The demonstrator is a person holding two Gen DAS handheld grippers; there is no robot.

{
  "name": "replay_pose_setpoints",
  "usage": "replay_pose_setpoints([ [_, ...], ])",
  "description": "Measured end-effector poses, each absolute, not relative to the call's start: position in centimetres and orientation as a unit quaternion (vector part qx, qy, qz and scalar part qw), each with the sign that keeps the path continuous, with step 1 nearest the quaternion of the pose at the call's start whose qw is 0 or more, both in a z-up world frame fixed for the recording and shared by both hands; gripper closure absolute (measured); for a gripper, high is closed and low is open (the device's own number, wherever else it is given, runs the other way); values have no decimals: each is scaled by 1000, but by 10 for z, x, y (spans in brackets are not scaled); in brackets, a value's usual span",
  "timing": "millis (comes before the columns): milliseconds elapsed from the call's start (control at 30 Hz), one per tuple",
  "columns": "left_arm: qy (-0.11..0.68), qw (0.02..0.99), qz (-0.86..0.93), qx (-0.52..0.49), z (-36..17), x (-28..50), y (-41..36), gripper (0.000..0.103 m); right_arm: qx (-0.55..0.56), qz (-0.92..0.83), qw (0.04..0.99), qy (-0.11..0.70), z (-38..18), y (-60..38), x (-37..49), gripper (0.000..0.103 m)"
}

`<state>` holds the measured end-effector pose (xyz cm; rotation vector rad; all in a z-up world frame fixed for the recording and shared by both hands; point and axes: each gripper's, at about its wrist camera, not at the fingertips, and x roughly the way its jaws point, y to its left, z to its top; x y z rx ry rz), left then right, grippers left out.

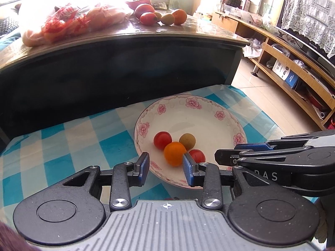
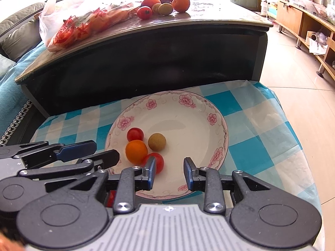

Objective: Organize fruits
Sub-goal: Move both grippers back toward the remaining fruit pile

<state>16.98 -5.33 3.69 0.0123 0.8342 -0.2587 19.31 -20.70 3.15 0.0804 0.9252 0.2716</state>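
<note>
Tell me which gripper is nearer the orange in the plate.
Left. The left gripper hovers right at the orange, its open fingers flanking it. The right gripper sits farther right, over the plate rim, beside the near tomato.

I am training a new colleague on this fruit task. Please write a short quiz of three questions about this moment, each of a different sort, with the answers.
1. How many fruits lie in the flowered plate?
2. True or false: the left tool is shut on the orange fruit.
3. Multiple choice: where are the fruits not yet moved? A) on the checked cloth; B) on the dark raised table, beside the plastic bag; C) on the floor.

Key
1. Four: two red tomatoes, the orange fruit and one brownish-green fruit.
2. False: both the left tool and the right tool are open and hold nothing.
3. B.
</note>
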Motion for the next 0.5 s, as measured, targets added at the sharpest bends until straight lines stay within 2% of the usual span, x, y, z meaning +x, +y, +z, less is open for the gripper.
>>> replay_pose_setpoints([
  [500, 426, 896, -126, 13, 32, 135, -44, 61, 29, 152, 869, 471, 24, -194, 160, 70],
])
